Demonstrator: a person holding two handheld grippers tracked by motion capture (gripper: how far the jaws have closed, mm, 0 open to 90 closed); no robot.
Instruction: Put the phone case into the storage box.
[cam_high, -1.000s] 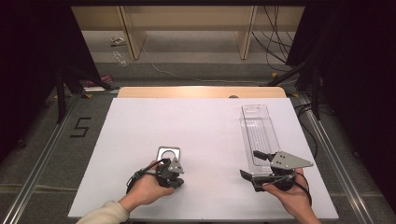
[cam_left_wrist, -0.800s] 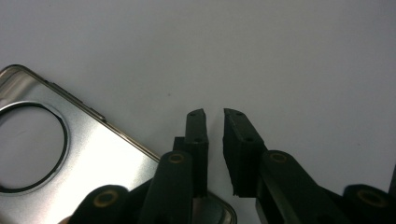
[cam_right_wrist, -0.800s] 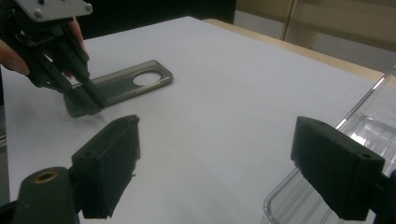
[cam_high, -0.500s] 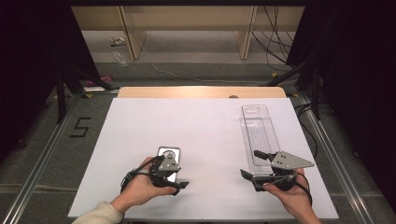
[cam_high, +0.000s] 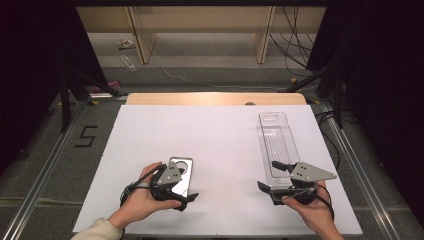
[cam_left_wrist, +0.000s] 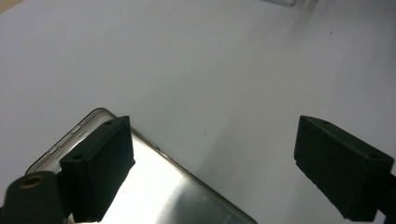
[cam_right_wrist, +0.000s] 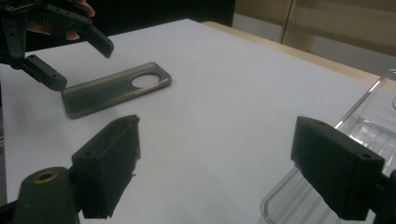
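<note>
Looks like a lab recording setup: white-covered table (cam_high: 215, 145) walled by black curtains (cam_high: 37, 75), metal floor rails (cam_high: 37, 167), loose cables (cam_high: 295, 45) far right, taped numeral (cam_high: 86, 136) on grey floor left.

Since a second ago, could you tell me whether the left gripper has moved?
Yes. The left gripper has drawn back off the grey phone case toward the table's near edge, and its jaws have just been opening; nothing is between them.
</note>
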